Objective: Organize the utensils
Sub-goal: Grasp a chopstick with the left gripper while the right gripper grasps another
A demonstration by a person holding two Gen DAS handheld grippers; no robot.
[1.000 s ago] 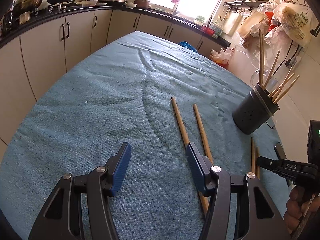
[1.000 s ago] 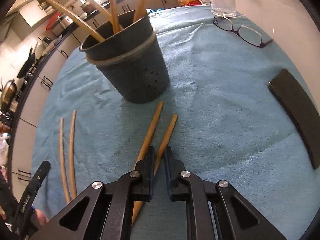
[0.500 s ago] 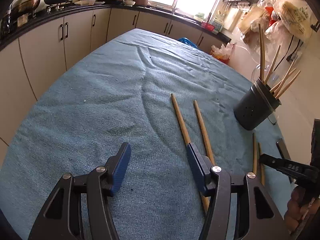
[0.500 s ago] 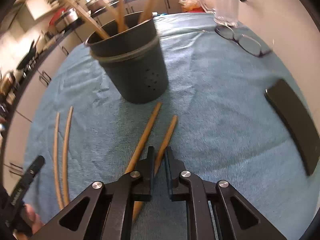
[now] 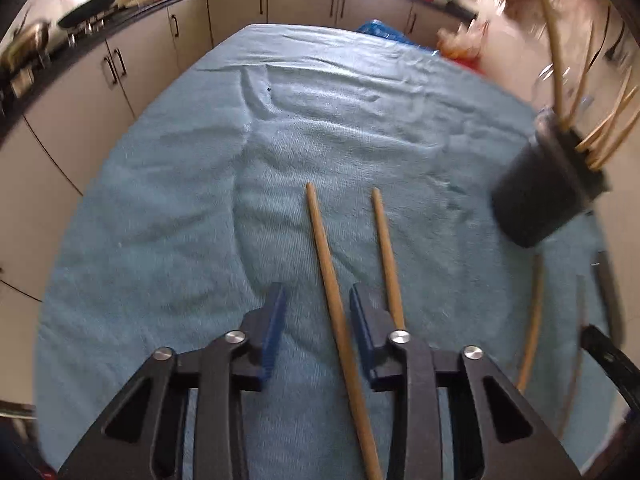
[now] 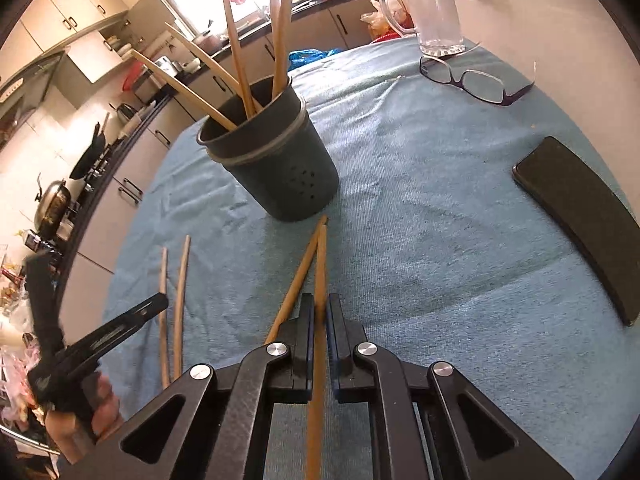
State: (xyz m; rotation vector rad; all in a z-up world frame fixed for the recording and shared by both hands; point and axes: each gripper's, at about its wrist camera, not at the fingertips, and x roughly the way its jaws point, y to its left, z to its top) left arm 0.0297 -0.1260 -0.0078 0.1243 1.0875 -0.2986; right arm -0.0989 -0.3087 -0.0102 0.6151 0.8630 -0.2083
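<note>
A blue cloth (image 6: 420,208) is spread over the table, and a dark holder (image 6: 280,168) is seen standing on it with several chopsticks leaning out of its top. The right gripper (image 6: 319,320) is clamped on one chopstick (image 6: 320,272), which runs straight between the two pads toward the base of the holder. A second chopstick (image 6: 294,284) lies just beside it on the cloth, outside the pads, and the far tips of the two nearly meet close to the holder.

The jaws of the left gripper (image 5: 316,304) are closing. A long chopstick (image 5: 326,264) lies between them on the cloth, but a gap is seen on both sides, so it is not yet pressed. Another chopstick (image 5: 386,256) lies just to the right of the right pad, outside the jaws. The holder (image 5: 544,196) appears blurred at the right edge of this view.

Glasses (image 6: 476,80), a clear jug (image 6: 436,12) and a black phone (image 6: 580,216) are placed farther on the cloth, well apart from the chopsticks.
</note>
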